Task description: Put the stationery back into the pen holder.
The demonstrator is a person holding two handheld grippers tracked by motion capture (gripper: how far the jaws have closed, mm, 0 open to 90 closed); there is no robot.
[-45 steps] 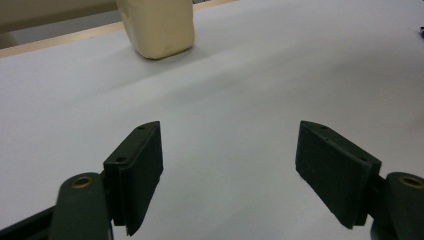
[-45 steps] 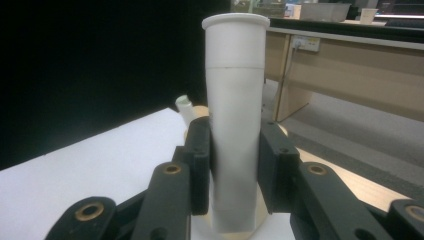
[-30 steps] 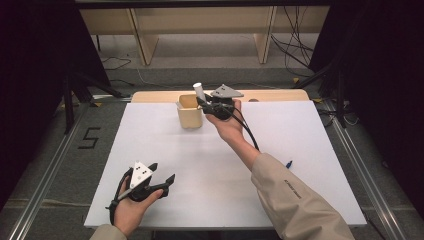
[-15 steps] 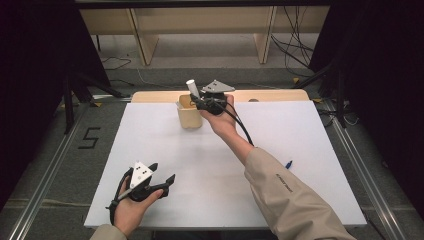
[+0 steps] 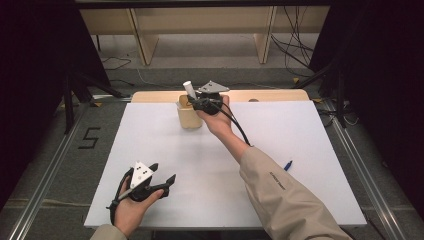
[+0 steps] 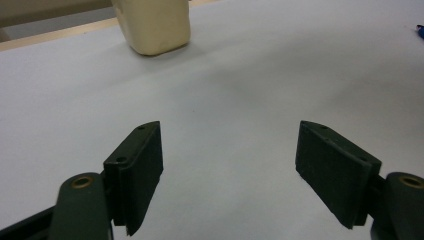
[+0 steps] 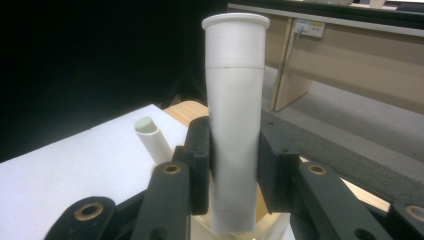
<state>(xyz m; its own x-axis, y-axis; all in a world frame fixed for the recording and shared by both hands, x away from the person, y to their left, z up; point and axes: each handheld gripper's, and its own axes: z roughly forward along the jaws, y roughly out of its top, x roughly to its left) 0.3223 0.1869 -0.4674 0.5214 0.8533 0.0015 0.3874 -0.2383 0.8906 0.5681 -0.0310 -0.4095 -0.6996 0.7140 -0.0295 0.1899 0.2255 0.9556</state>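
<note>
**Currently: white tube clamped over the holder, left gripper idle**

Presently I find the white tube (image 7: 235, 125) standing upright between the pads of my right gripper (image 7: 234, 172), which are pressed against its sides about halfway up. Its capped top is clear to read; its lower end is cut off at the bottom edge of the right gripper view, so I cannot tell whether it touches the beige holder (image 5: 188, 116) beneath it. From the high view the tube (image 5: 189, 89) leans slightly, above the holder's near rim, at the far edge of the white table (image 5: 165, 140).

A second white tube (image 7: 152, 140) pokes out of the holder just beside the first; its base is hidden behind the gripper's linkage.

My left gripper (image 5: 159, 181) rests low at the near left of the table, well apart from the holder, jaws spread wide with nothing between them. In the left gripper view the holder (image 6: 152, 25) is cropped at the top.

A small blue object (image 5: 288, 165) lies by my right sleeve, too small to identify.
</note>
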